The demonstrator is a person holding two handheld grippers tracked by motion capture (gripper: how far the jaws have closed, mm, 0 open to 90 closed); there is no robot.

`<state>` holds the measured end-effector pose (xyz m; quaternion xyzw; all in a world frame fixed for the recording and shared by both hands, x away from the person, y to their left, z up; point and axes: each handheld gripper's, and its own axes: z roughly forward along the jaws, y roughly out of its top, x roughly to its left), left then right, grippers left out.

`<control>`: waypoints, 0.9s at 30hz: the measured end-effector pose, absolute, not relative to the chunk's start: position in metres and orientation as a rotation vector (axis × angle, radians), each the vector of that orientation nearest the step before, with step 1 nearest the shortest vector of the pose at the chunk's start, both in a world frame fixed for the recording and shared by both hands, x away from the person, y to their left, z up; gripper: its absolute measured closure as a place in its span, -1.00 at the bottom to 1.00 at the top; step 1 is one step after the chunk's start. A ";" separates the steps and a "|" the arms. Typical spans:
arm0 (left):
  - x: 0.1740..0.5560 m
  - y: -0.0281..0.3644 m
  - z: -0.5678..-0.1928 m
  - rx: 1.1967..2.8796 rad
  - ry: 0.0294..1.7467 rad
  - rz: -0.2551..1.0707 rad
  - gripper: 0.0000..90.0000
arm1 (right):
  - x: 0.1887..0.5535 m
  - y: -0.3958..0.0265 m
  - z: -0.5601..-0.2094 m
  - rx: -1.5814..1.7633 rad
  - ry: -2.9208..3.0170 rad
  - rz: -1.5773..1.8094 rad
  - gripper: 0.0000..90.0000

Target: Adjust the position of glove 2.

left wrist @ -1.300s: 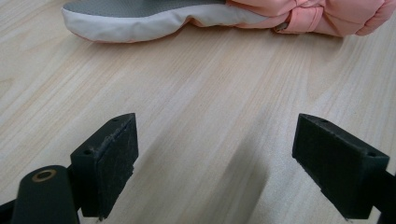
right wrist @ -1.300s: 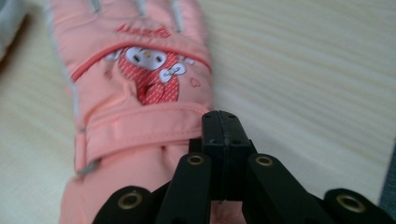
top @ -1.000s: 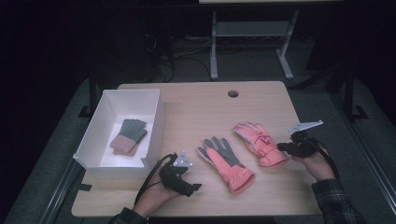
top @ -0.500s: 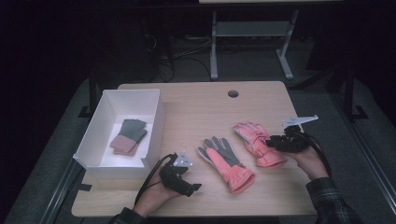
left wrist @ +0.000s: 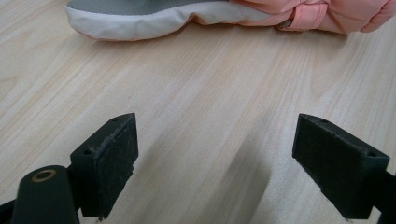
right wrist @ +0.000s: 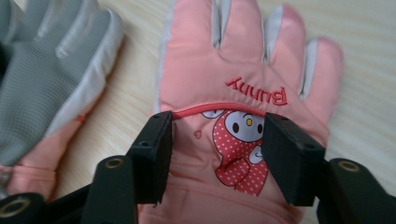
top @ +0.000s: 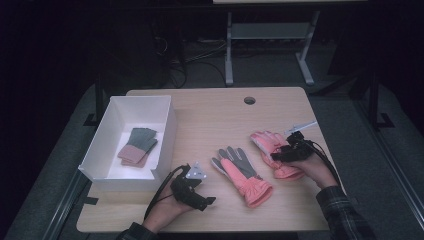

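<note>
Padded pink glove (right wrist: 243,121) lying back-up on the table (top: 210,120) near its right edge, fingers pointing away from the person, cuff under the right gripper (top: 286,152); likely light, soft and squashy, with a smooth shell that could slide over its lining if pinched shallowly. Best taken across the back of the hand, just below the red piping and over the printed cartoon patch, where the padding bunches into a fold thick enough for the pads; a bite on the thin fingertips would probably let the rest droop and drag. Right gripper held low and angled forward over that very spot, jaws apart and just now opening wider, straddling the patch with fabric between them but pads (right wrist: 154,156) not pressing. Right forearm coming in from the lower right, wrist bent slightly inward. Second glove (top: 242,172) palm-up, grey grip side showing, just beside the first and not touching it in the high view. Left gripper (top: 207,201) resting low near the front edge beside the white box (top: 100,145), jaws wide apart over bare wood, nothing between them, pointing toward the second glove. Folded pair (top: 137,145) already inside the box.
</note>
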<state>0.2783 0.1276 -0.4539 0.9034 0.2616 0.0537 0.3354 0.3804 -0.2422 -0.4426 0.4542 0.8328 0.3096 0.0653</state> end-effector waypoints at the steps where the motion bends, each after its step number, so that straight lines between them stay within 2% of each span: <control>1: 0.278 0.127 -0.454 2.358 0.682 0.140 -0.69 | 0.383 -0.242 -0.446 1.382 2.531 0.932 -0.05; 5: 0.278 0.127 -0.455 2.361 0.683 0.136 -0.69 | 0.385 -0.241 -0.449 1.387 2.545 0.914 0.09; 10: 0.278 0.126 -0.455 2.363 0.686 0.134 -0.69 | 0.386 -0.242 -0.450 1.384 2.547 0.923 0.51; 16: 0.278 0.126 -0.456 2.369 0.683 0.134 -0.69 | 0.382 -0.248 -0.450 1.344 2.525 0.971 0.85; 27: 0.279 0.126 -0.456 2.371 0.679 0.135 -0.69 | 0.378 -0.260 -0.442 1.374 2.472 1.063 0.89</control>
